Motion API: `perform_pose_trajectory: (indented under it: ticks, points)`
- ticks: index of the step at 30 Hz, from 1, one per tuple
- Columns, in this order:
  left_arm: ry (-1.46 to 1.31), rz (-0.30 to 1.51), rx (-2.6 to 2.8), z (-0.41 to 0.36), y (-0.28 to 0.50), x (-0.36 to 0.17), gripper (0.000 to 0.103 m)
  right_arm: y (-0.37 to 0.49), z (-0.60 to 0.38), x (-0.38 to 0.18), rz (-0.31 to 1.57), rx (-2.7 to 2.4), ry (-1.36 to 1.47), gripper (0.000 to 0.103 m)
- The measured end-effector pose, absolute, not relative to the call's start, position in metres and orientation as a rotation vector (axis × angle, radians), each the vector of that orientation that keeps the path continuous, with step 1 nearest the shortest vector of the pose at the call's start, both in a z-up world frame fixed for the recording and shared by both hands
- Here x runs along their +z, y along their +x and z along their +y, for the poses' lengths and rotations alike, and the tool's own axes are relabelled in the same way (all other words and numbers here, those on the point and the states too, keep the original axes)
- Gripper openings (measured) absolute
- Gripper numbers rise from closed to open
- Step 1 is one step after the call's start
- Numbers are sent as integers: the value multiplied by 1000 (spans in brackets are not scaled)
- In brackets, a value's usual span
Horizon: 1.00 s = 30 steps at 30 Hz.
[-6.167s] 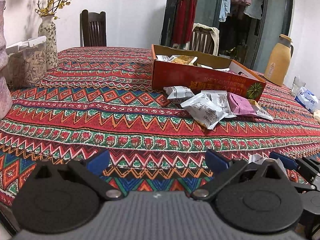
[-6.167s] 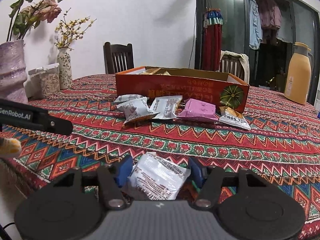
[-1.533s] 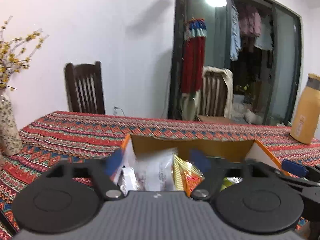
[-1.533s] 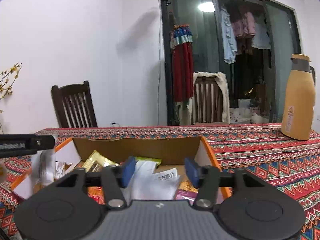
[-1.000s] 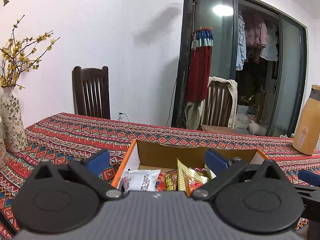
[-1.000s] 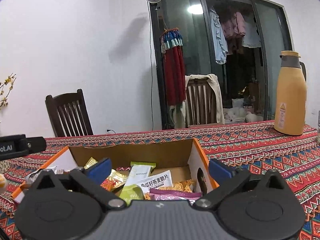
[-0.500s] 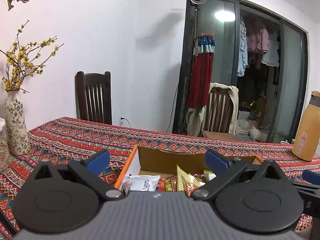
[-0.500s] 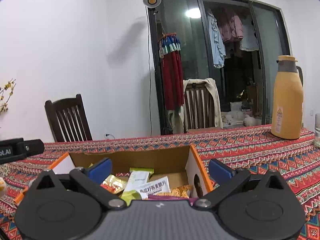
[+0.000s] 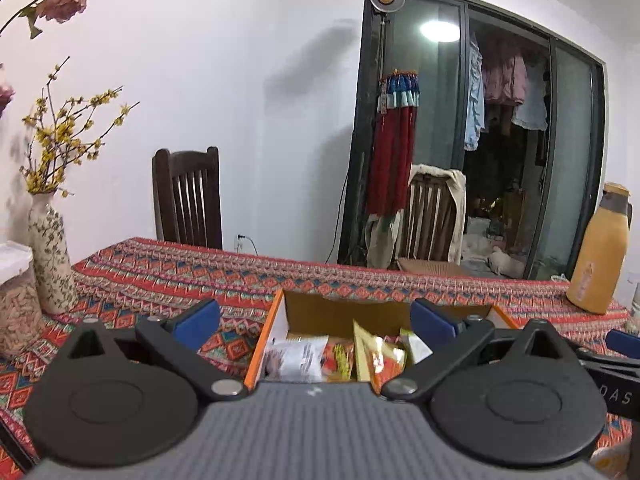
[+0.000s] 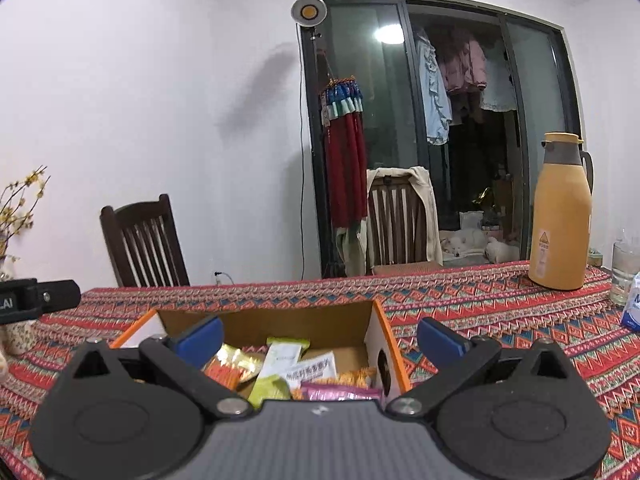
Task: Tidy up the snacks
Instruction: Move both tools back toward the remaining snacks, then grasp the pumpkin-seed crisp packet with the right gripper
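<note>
Snacks in crinkly foil and paper wrappers [image 9: 340,356] lie heaped inside the open orange cardboard box [image 9: 267,330], which sits on the red zigzag-patterned tablecloth [image 9: 168,268] toward the near edge of the table. Both tools hang above and just short of the box, looking down into it over its near wall. On the left gripper [image 9: 316,320] the blue-padded fingers are spread wide with nothing between them; the right gripper [image 10: 320,338] is likewise spread and empty.

From the left view the box's left wall runs away from the camera just inside the left finger, so that tool sits over the left half, above a white wrapper [image 9: 294,356] and a yellow-and-red pack [image 9: 380,356]. From the right view the white-faced right wall [image 10: 380,354] stands between the fingers, so this tool covers the right half, over a pale green sachet [image 10: 282,354], a white printed packet [image 10: 310,368] and a pink wrapper [image 10: 340,392].

No loose snack shows on the cloth in either view; the near table edge is hidden behind the gripper bodies, so I cannot tell whether any remain there. If some do, they lie below and behind both tools, and each would need to drop back toward that near edge. A tall mustard-yellow flask [image 10: 560,216] stands well apart at the far right corner.
</note>
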<state>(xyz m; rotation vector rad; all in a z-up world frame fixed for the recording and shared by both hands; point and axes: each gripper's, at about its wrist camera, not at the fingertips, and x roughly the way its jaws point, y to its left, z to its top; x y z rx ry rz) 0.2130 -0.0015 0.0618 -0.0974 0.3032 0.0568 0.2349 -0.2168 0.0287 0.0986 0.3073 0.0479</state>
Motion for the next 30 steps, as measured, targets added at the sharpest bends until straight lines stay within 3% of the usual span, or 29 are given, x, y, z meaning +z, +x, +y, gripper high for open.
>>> perform_pose_trajectory:
  ticks: [15, 30]
  points:
    - [-52, 417, 34, 28, 168, 28, 103, 181, -215, -13, 423, 55, 62, 103]
    - [-50, 480, 23, 36, 175, -19, 103, 196, -223, -56, 531, 43, 108, 103]
